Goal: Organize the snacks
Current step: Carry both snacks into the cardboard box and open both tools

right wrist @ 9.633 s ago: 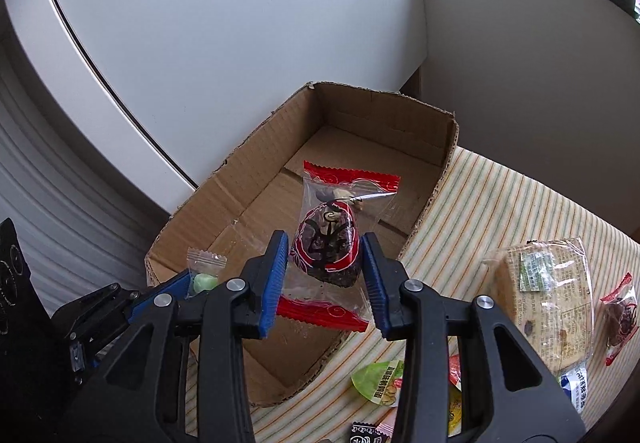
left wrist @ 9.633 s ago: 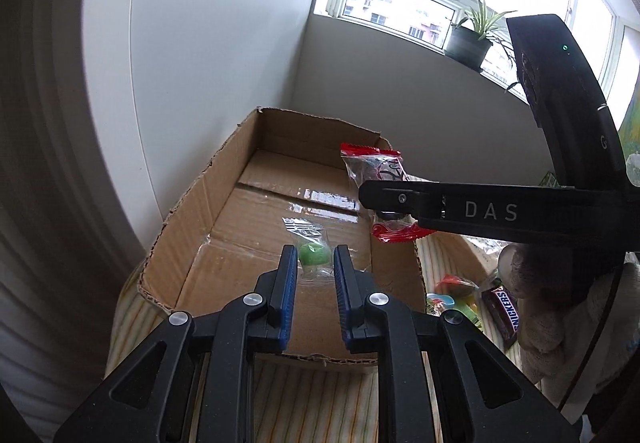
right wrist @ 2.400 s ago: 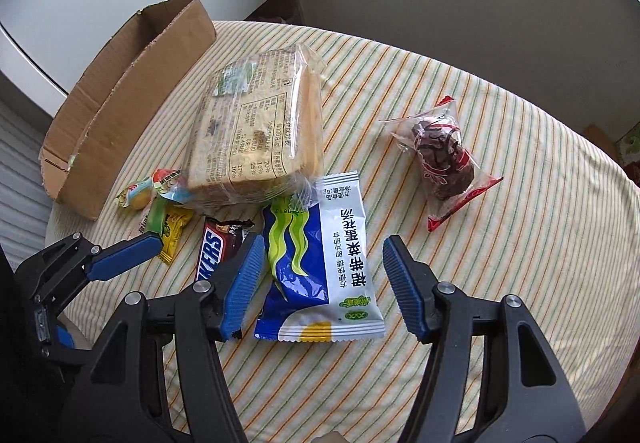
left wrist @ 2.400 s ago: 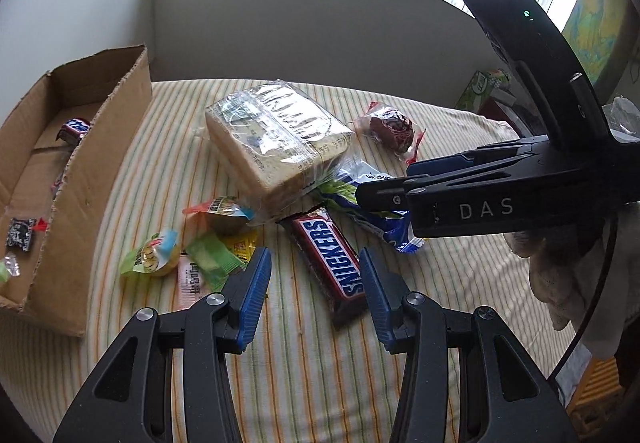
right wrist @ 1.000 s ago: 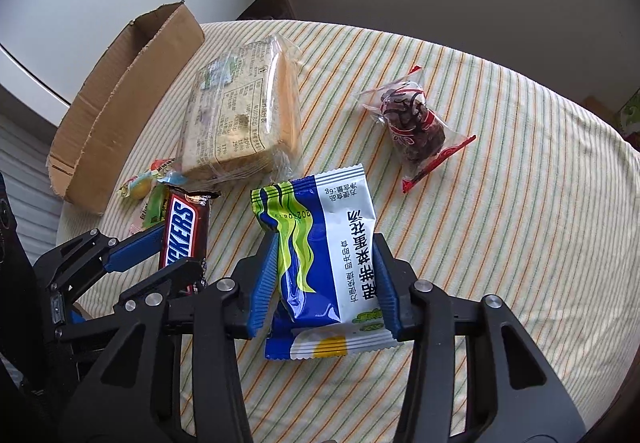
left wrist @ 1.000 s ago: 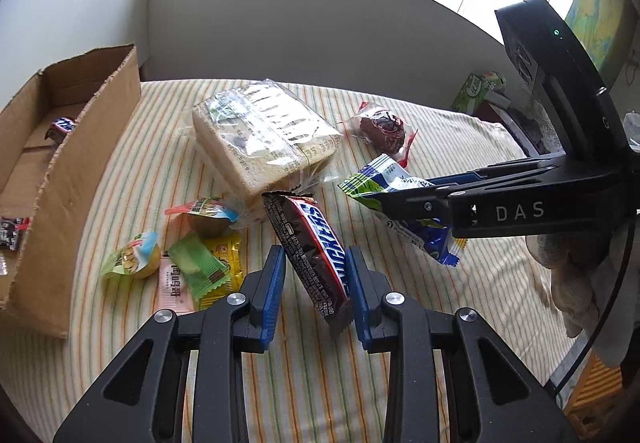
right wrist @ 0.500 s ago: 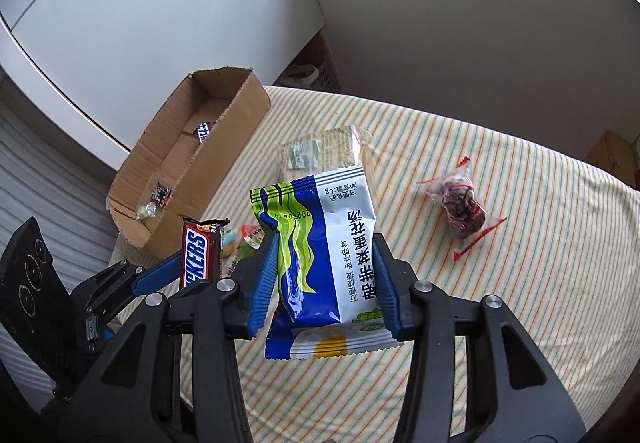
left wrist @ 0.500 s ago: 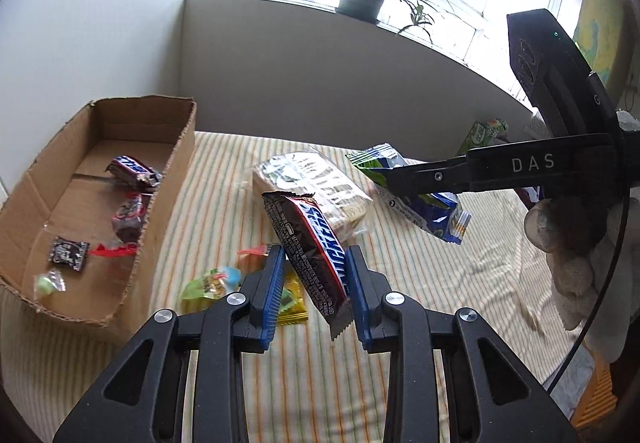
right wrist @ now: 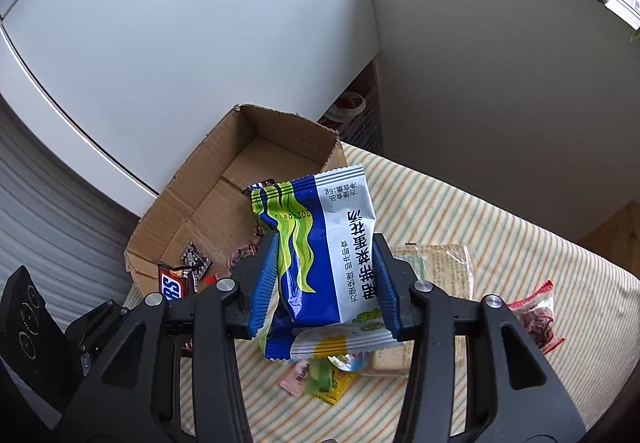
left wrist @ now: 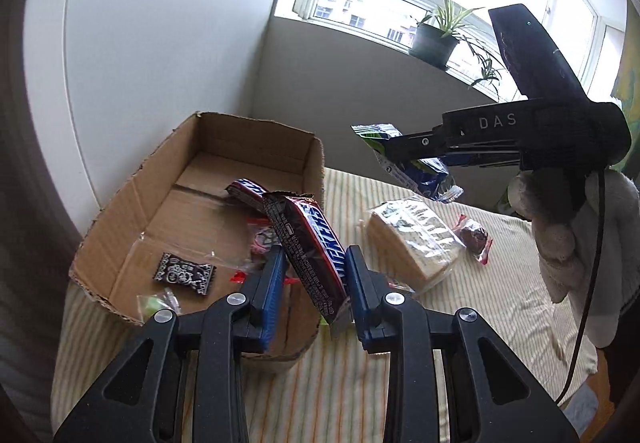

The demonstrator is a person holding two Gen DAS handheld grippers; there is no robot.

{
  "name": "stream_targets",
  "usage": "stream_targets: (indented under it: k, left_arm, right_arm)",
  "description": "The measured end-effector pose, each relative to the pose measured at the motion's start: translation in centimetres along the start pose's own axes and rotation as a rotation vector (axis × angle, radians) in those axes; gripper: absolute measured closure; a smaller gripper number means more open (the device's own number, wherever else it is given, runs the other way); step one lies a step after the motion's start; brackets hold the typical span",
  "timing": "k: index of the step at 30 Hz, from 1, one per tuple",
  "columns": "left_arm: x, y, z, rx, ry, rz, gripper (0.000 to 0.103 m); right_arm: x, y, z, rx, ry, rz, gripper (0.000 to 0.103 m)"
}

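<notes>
Both grippers have risen from the striped cloth toward the open brown cardboard box (left wrist: pixel 208 179): left gripper (left wrist: pixel 316 279) pinches the brown Snickers bar (left wrist: pixel 308 243), right gripper (right wrist: pixel 326 283) the blue-green foil packet (right wrist: pixel 320 243); four snacks boxed, several remain.

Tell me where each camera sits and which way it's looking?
Left wrist: rides the left claw, looking down at the brown cardboard box; shows a gloved hand.
Right wrist: rides the right claw, facing its blue-and-white snack packet; no hand visible.
Shared: box, dark Snickers bar, wrapped sandwich, striped tablecloth.
</notes>
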State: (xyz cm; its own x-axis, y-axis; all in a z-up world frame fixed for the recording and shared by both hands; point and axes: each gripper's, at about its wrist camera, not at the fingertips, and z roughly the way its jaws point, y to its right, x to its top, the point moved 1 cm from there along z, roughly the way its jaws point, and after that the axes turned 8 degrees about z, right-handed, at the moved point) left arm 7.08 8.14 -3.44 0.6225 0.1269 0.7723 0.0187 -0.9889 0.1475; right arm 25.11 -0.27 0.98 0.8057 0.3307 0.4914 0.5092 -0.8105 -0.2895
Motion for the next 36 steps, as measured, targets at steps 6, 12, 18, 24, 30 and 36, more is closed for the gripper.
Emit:
stream_targets:
  k: [6, 12, 18, 24, 30, 36]
  left_arm:
    - [-0.2, -2.2, 0.5, 0.018, -0.017, -0.027, 0.074]
    - [-0.1, -3.5, 0.7, 0.031, -0.023, -0.045, 0.074]
    - [0.0, -4.4, 0.8, 0.043, -0.027, -0.057, 0.074]
    - [0.0, -5.5, 0.8, 0.059, -0.035, -0.088, 0.069]
    - [0.0, -5.5, 0.4, 0.080, -0.023, -0.085, 0.057]
    - [0.1, -4.5, 0.2, 0.081, -0.015, -0.054, 0.057]
  right_arm:
    - [2.0, -2.7, 2.9, -0.002, -0.008, -0.029, 0.056]
    - [3.0, -4.4, 4.9, -0.013, -0.011, -0.059, 0.056]
    - [3.7, -5.7, 6.1, -0.008, -0.026, -0.089, 0.055]
    - [3.7, -6.5, 6.6, -0.023, -0.006, -0.115, 0.029]
    - [3.5, -5.9, 5.7, -0.026, 0.007, -0.103, 0.028]
    - [2.8, -4.5, 3.9, -0.033, 0.020, -0.088, 0.028]
